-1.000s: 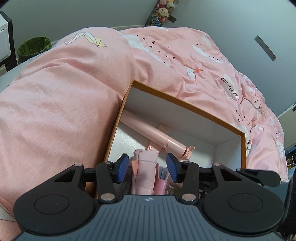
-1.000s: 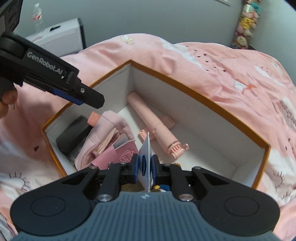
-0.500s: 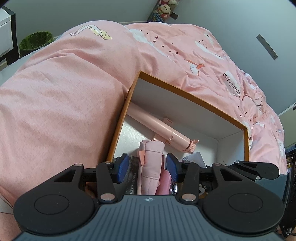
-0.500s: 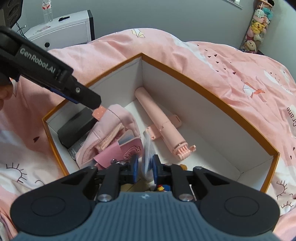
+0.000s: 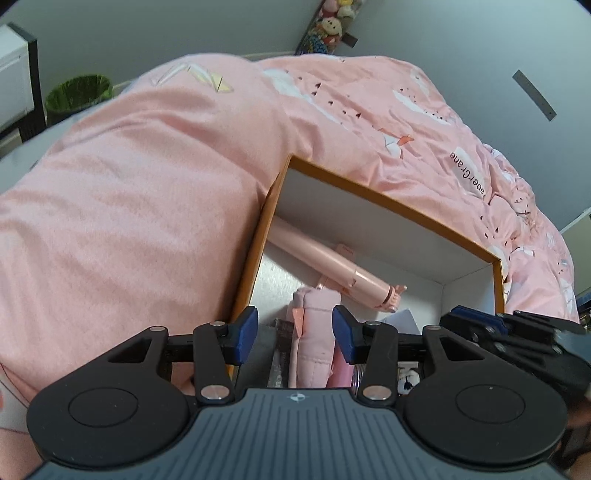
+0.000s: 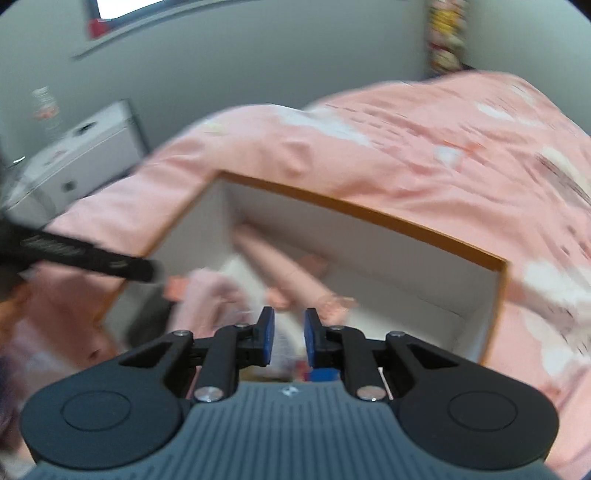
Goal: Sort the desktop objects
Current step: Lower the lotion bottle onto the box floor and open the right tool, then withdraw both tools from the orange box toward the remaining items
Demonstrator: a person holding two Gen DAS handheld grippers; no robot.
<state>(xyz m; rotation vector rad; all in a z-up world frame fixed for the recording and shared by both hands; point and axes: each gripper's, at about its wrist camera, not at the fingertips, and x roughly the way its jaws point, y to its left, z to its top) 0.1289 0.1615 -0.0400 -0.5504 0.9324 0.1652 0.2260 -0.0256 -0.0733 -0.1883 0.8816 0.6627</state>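
Observation:
An orange-rimmed white box point(image 5: 388, 195) sits on a pink bed cover. Inside lie a pink selfie stick point(image 5: 325, 258), a pink fabric pouch point(image 5: 314, 339) and a white card point(image 5: 402, 317). My left gripper point(image 5: 294, 330) is open and empty above the box's near-left end, over the pouch. My right gripper point(image 6: 286, 334) is open and empty above the box point(image 6: 369, 214) in a blurred view; the selfie stick point(image 6: 280, 266) and pouch point(image 6: 210, 299) show below it. The right gripper also shows in the left wrist view point(image 5: 476, 321).
The pink bed cover point(image 5: 129, 203) surrounds the box. A green waste bin point(image 5: 77, 92) and a white cabinet point(image 6: 81, 155) stand beyond the bed. Plush toys point(image 5: 328, 26) hang in the far corner. A dark object point(image 6: 147, 325) lies at the box's left end.
My right gripper has opened and let go of the white card, which now lies in the box, and has lifted away fast. My left gripper has drawn back slightly, still open.

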